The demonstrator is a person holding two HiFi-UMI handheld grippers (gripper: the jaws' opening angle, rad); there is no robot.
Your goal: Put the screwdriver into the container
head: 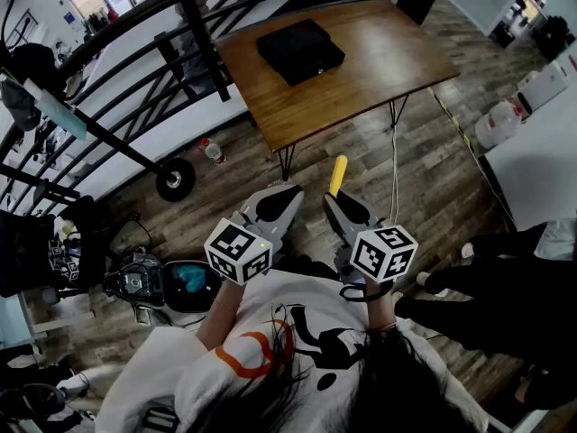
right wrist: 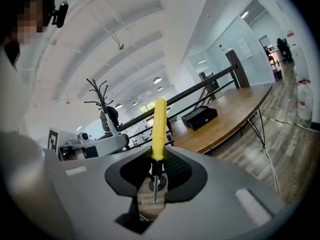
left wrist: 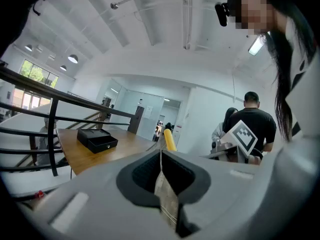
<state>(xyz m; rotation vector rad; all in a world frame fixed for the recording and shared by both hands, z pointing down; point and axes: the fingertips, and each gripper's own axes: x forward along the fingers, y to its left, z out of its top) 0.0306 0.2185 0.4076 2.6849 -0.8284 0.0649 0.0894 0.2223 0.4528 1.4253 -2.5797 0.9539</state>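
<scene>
**Screwdriver in the right gripper, box waiting on the tabletop**

The right gripper (right wrist: 154, 159) is clamping the yellow-handled screwdriver (right wrist: 159, 126). Its fingers are squeezing in on the black collar just below the handle. The thin metal shaft is running back between them toward the camera, and the yellow handle is sticking out past the fingertips. In the head view that handle is pointing to 12 o'clock, straight at the table.

At 9 o'clock of it, just beside, the left gripper (left wrist: 161, 159) is hovering. Its fingers are pressed together, seam to seam, with nothing caught between them.

Both grippers are hanging over the wood-plank floor (head: 424, 161), close in front of the person's chest and well apart from the table.

Up at 12 o'clock the black rectangular box (head: 300, 50) is sitting on the brown wooden tabletop (head: 379, 52), toward the far left part of it. I cannot tell whether its lid is open.

A black metal railing (head: 135, 79) is sweeping across at 10 o'clock, beyond the table's left edge.
</scene>
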